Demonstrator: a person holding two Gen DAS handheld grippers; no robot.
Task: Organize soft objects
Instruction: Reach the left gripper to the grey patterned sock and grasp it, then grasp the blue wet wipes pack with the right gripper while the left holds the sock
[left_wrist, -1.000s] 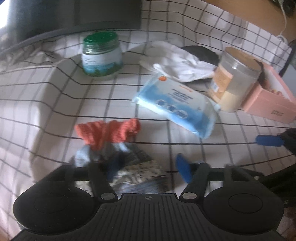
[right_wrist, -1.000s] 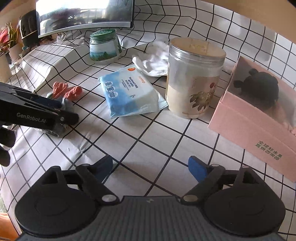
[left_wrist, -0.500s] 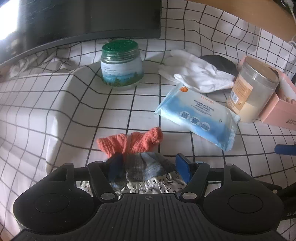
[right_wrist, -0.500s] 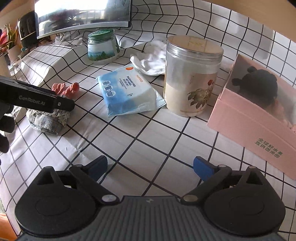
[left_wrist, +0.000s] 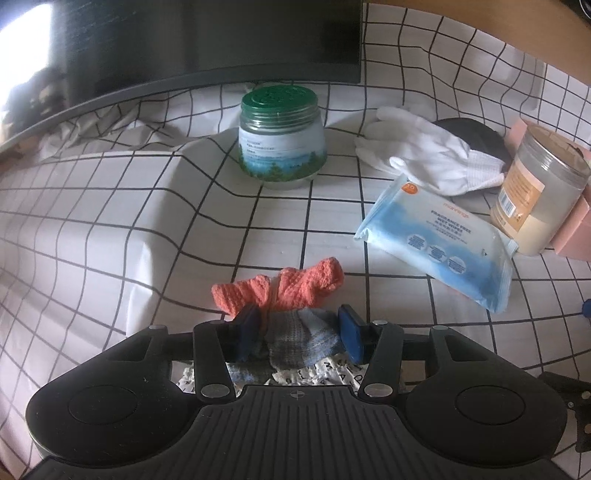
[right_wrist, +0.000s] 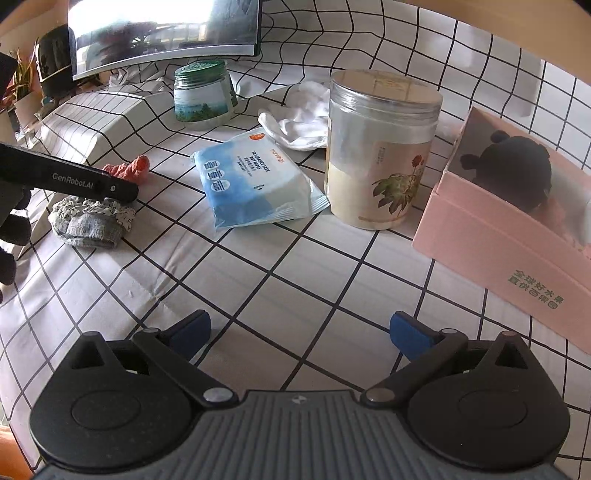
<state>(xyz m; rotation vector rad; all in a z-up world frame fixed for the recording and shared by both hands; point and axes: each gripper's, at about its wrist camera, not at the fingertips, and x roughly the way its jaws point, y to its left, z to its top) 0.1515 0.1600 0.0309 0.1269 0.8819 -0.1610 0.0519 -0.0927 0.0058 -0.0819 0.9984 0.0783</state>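
Two blue pads of the left gripper (left_wrist: 299, 332) were closing around the grey sock bundle (left_wrist: 301, 341), not yet pinching it. Bundle sat at 6 o'clock of the orange sock (left_wrist: 280, 290). Right gripper (right_wrist: 299, 332) gaped fully, empty over the checked cloth (right_wrist: 314, 266), pink box (right_wrist: 517, 236) at its 2 o'clock.

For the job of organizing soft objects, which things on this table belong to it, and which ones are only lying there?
Belong to the job:
- grey sock bundle, between the closing jaws of the left gripper
- orange knitted piece
- white gloves
- pink box with a dark plush toy inside

Only lying there:
- green-lidded jar
- wet wipes pack
- clear jar
- monitor
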